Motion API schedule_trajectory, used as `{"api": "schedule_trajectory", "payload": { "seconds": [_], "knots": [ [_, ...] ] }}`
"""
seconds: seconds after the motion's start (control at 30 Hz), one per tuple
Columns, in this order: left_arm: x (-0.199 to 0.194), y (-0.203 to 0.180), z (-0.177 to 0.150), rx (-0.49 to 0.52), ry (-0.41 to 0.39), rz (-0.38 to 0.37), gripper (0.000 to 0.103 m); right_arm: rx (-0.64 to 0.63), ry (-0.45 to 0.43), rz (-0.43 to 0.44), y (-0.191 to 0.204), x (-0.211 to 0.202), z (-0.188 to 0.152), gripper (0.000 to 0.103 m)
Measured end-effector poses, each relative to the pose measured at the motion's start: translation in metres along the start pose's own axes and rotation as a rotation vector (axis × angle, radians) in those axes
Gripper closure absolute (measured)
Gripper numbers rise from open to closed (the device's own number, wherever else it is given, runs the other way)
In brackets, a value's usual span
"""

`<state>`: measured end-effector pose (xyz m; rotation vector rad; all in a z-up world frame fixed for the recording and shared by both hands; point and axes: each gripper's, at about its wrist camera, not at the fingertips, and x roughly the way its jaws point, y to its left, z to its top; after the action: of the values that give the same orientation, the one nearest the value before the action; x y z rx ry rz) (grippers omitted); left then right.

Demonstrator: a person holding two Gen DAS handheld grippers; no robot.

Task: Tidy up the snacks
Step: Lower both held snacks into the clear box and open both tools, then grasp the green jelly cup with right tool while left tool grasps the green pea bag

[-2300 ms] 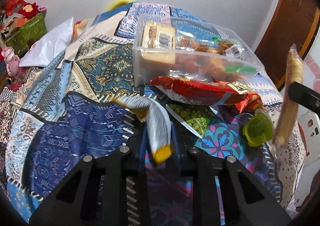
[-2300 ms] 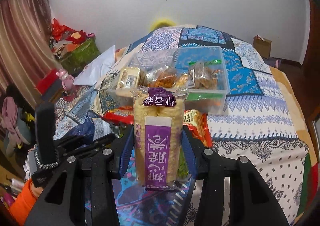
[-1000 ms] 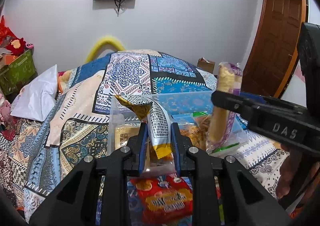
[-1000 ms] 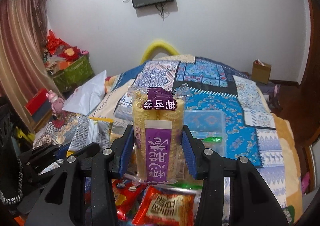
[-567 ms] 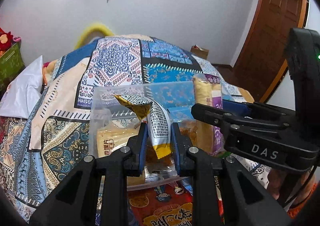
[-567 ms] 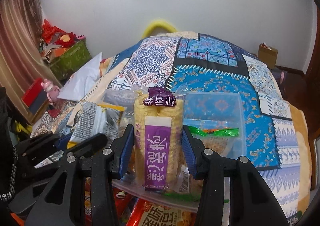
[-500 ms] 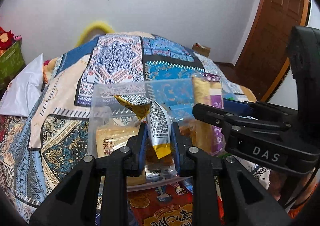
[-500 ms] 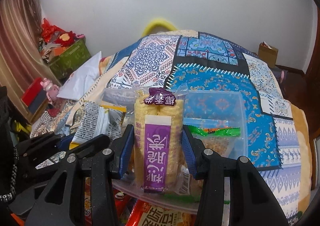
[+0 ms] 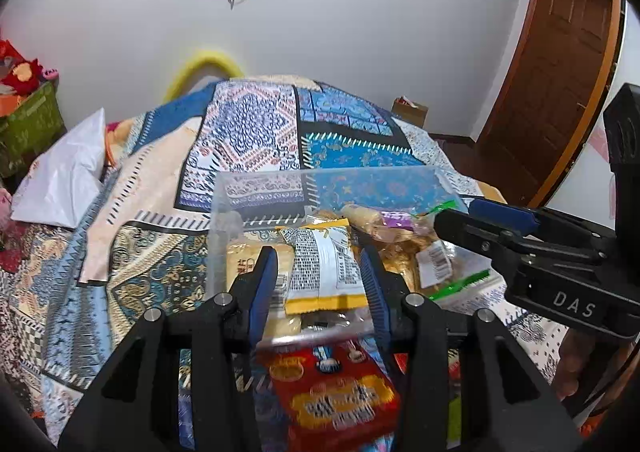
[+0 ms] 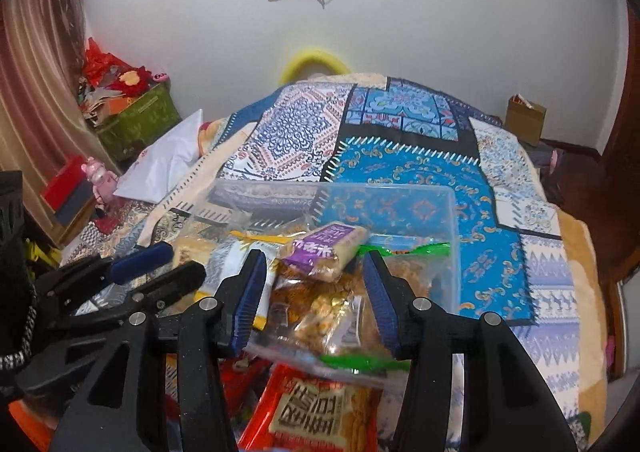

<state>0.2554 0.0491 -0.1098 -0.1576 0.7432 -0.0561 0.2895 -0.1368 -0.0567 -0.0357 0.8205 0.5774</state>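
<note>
A clear plastic bin [image 9: 328, 173] [image 10: 392, 185] of snacks stands on the patterned quilt. In the left wrist view my left gripper [image 9: 318, 284] hangs over the bin's near side. Its jaws are opening, and a silver and yellow packet [image 9: 324, 268] lies flat in the bin between them, free of the pads. My right gripper [image 10: 314, 288] is over the bin too, its jaws opening. The purple-labelled cracker pack [image 10: 326, 248] lies tilted on the other snacks beyond its pads. Each gripper shows in the other's view: the right gripper [image 9: 472, 217], the left gripper [image 10: 160, 266].
A red snack pack [image 9: 332, 392] [image 10: 316, 412] lies on the quilt just before the bin. A white pillow [image 9: 64, 179] and a green box [image 9: 28, 123] sit at the left, a cardboard box [image 10: 524, 119] at the far right, a wooden door [image 9: 560, 91] beyond.
Both grippers have widened and let go. The silver packet and the purple cracker pack, held upright before, now lie in the bin.
</note>
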Motion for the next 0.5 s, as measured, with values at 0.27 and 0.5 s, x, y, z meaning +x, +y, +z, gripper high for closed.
{"api": "schedule_trajectory", "payload": {
  "seconds": [0.27,0.5],
  "knots": [
    [-0.035,-0.009,-0.017,0.016,-0.001,0.014,0.054,-0.021,-0.025,0.0,0.008,-0.035,-0.023,0.052],
    [-0.055,-0.011,-0.051,0.019,0.022,0.024,0.044,-0.011,0.022,0.013,0.01,-0.041,-0.057,0.052]
  ]
}}
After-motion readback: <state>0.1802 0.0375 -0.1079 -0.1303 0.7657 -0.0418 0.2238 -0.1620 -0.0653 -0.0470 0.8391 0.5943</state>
